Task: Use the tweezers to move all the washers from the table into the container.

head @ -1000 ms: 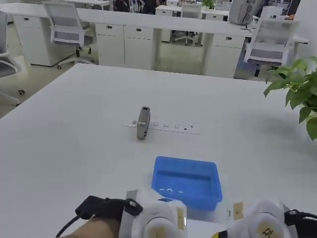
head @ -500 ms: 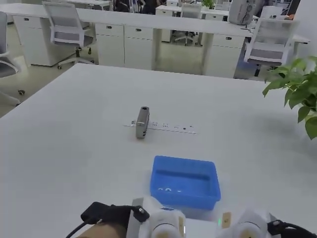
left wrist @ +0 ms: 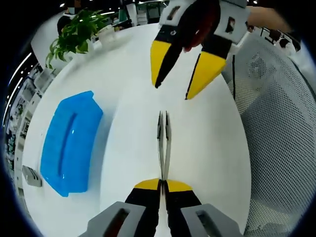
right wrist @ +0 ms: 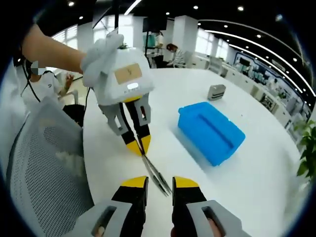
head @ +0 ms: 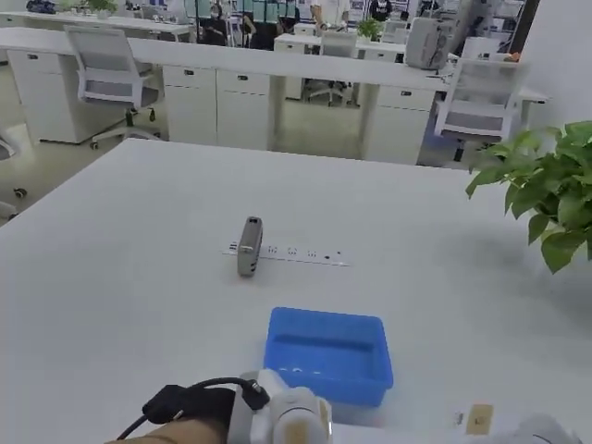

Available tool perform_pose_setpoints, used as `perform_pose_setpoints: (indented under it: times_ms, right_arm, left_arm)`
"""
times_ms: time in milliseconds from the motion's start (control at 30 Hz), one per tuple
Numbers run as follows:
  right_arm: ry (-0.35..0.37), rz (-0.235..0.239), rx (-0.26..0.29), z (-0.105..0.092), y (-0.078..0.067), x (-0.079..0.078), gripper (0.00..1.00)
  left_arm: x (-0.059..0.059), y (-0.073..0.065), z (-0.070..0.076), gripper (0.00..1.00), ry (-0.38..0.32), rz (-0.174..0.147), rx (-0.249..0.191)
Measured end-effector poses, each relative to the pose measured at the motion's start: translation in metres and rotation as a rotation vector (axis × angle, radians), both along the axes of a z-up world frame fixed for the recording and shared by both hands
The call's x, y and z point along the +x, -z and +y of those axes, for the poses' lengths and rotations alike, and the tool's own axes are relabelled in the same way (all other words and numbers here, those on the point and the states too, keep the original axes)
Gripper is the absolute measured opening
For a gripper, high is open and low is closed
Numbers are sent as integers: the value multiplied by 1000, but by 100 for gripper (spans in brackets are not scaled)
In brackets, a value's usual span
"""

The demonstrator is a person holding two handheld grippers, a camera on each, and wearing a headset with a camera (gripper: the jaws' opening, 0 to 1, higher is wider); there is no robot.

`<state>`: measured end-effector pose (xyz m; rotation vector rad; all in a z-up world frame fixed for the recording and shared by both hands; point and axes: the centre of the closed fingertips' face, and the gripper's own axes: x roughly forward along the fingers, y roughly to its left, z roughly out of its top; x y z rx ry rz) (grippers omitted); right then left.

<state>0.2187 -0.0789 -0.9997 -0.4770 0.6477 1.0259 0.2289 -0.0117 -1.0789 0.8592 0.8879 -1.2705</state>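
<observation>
Your left gripper (left wrist: 162, 185) is pressed together on the rear end of the tweezers (left wrist: 162, 143). They stick straight out ahead of its jaws, with the legs nearly shut. Your right gripper (right wrist: 159, 181) faces it with jaws spread and the tweezer tips between them; contact cannot be told.

Both grippers sit on the near side of the blue container (head: 324, 381), just beside it, over the white table (head: 139, 277). Beyond the container and well apart from it, a grey block (head: 249, 245) stands at one end of a white strip (head: 301, 252). The washers on the table are too small to make out.

Judgement: the tweezers are light, thin, springy metal and likely slippery. Take hold across both legs, part-way along, so that closing your jaws closes the tips. A grip at the joined end will not work them. Expect the washers to be small, flat and prone to slide, so pinch them by the rim.
</observation>
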Motion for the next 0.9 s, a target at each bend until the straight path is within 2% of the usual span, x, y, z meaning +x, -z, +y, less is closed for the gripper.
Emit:
perform_pose_setpoints:
  times_ms: [67,100,200,233,267,333,400,467,600,633,733,833,867,900]
  right_arm:
    - [47,-21,32,-3,-12,-3,17]
    - [84,-37,66,-5,-22,-6,18]
    - [182,-64,138,-14,-43,-11,22]
    - [206,-74,153,-17,-48,-11,24]
    - [236,-81,166,-21,-54,-13,26]
    - [257,-69,168,-24,-57,-17,34]
    - [287,-87,197,-27,-64,-18,40]
    - [336,-96,240,-31,-71,-18,44]
    - [403,-110,266,-43,-74,-17,57]
    - [428,-111,275,-47,-73,-16,61]
    - [473,-102,305,-54,-71,-15,73]
    - [512,-114,348,-59,-71,-11,87]
    - [516,-112,349,-61,-70,-11,90]
    - [518,-108,347,-62,-68,-11,91]
  left_arm:
    - [0,0,0,0,2,-5,11]
    - [0,0,1,1,1,-9,17]
    - [2,0,2,3,-38,-9,23]
    - [3,0,4,4,-56,0,22]
    - [2,0,5,5,-105,28,15]
    - [2,0,8,9,-159,47,1]
    - [-2,-1,10,14,-202,82,-30]
    - [-6,-2,16,20,-254,96,-55]
    - [-8,-10,29,27,-380,88,-129]
    - [-10,-16,34,28,-426,94,-163]
    - [-10,-33,47,31,-531,72,-240]
    - [-9,-52,61,35,-619,24,-303]
    - [-10,-60,65,37,-638,-2,-329]
    - [-11,-65,69,39,-657,-13,-341]
